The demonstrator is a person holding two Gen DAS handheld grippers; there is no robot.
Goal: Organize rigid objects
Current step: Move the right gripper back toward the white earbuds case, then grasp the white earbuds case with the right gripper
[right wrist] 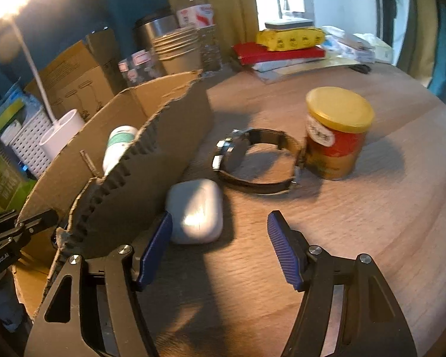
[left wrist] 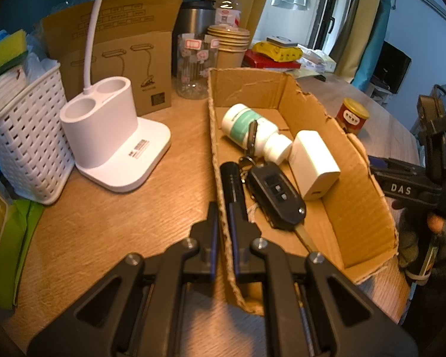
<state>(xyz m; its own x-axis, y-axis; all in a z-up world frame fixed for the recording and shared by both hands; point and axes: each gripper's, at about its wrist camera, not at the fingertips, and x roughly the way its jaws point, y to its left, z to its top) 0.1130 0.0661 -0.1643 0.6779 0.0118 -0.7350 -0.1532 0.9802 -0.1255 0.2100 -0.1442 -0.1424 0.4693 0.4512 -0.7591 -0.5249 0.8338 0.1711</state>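
- The torn brown cardboard box [left wrist: 353,184] stands on the wooden surface [left wrist: 103,223] and it collects the rigid things: inside I see a white pill bottle with a green label [left wrist: 240,125], a black car key fob [left wrist: 278,193], a white charger block [left wrist: 315,163] and a black cylinder-shaped torch [left wrist: 231,184].
- My left gripper [left wrist: 223,238] has its fingers nearly closed on the near wall of the box, one finger inside and one outside. I judge it pinches the wall to keep the light box from sliding.
- Outside the box, just beside its right wall, lies a small white rounded earbud case [right wrist: 196,211]. I judge it is the next thing to go in.
- My right gripper [right wrist: 220,247] hovers near the case with fingers wide and nothing held; the left finger is just beside the case.
- Further away are a dark wristwatch with a looped strap [right wrist: 255,160] and a red can with a yellow lid [right wrist: 336,136], touching each other, not yet sorted.
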